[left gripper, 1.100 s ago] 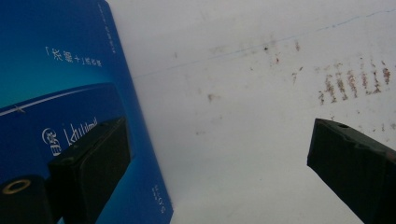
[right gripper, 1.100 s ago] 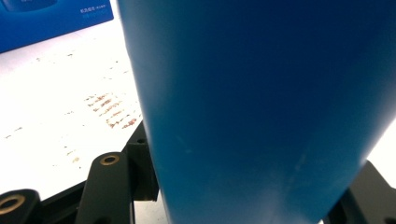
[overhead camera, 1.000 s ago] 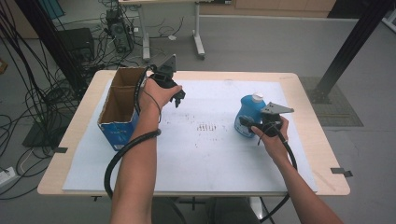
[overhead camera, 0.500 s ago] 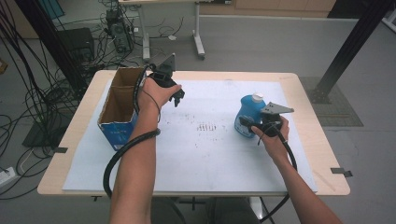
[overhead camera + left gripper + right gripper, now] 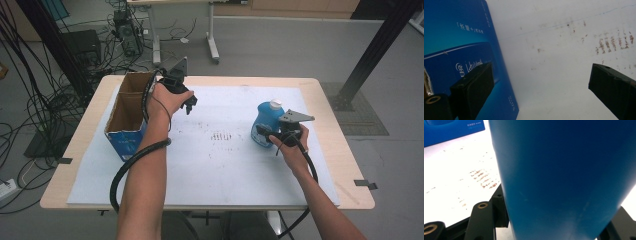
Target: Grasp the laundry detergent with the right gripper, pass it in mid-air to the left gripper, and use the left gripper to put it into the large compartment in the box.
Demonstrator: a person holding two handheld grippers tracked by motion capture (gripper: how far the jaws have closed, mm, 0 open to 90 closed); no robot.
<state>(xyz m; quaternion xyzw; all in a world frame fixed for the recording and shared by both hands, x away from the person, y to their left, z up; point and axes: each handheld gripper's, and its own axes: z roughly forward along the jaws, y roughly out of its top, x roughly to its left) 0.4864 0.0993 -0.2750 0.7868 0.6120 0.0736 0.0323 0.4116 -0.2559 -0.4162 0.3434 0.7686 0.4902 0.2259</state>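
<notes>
On the left part of the white paper sheet (image 5: 210,165) lies the long open cardboard box with blue sides (image 5: 127,117), parallel to the left edge of the wooden table (image 5: 350,200). Just right of the box, the left hand (image 5: 167,97) holds the left gripper (image 5: 189,103) above the sheet, forearm stretched forward, jaws spread wide with nothing between them. Right of the box there is a free stretch of sheet, marked with small brown stains (image 5: 220,136). Well to the right of the box stands the blue plastic bottle with a white cap (image 5: 267,122), upright. The right gripper (image 5: 265,134) is clamped on the bottle's lower body from the side, with the right hand (image 5: 290,145) low behind it.
</notes>
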